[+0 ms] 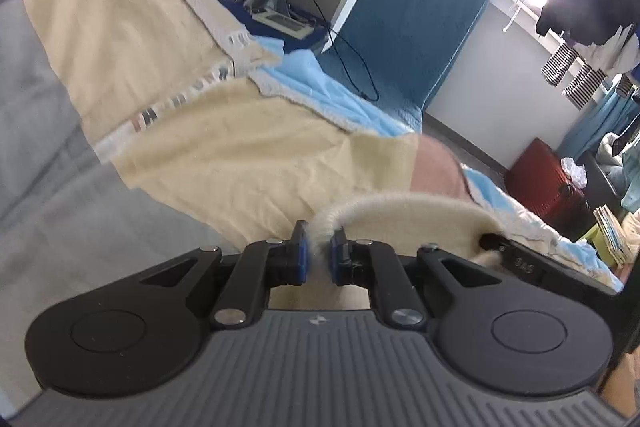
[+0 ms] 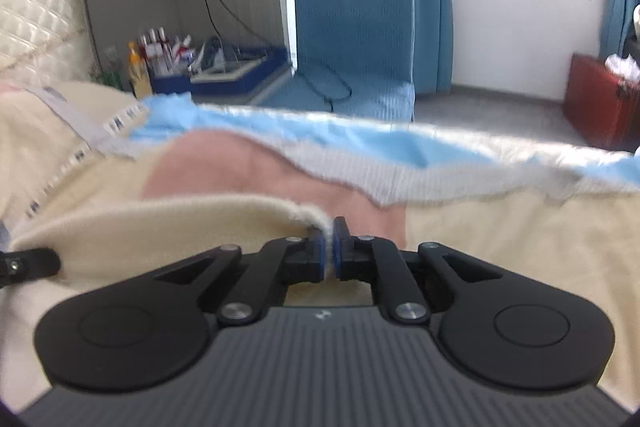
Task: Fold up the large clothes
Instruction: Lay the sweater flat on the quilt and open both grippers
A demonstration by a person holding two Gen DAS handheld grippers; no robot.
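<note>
1. We hold both tongs on one garment: the left tongs are pinching the fuzzy cream edge of the cream-and-pink fleece garment, and the right tongs are pinching the same edge further along.
2. The garment lies spread on the bed. Its body runs away from us toward the bed's far edge, over a light blue blanket.
3. Step in hand, as we judge it: carrying the gripped edge over the rest of the garment to make a fold. The edge arcs between the two tongs, so it is slack, not taut.
4. The next move calls for both tongs to stay level with each other, lay the edge flat on the body, then let go. If one side leads, the fold will skew.
5. Only the left view shows the bare grey bed sheet on the left and the right tongs' tip poking in at the right.
6. Only the right view shows the quilted cream headboard, and the pink panel straight ahead with the blue blanket's ribbed border across it.
7. Both views are blurred, so fine detail is unclear.
</note>
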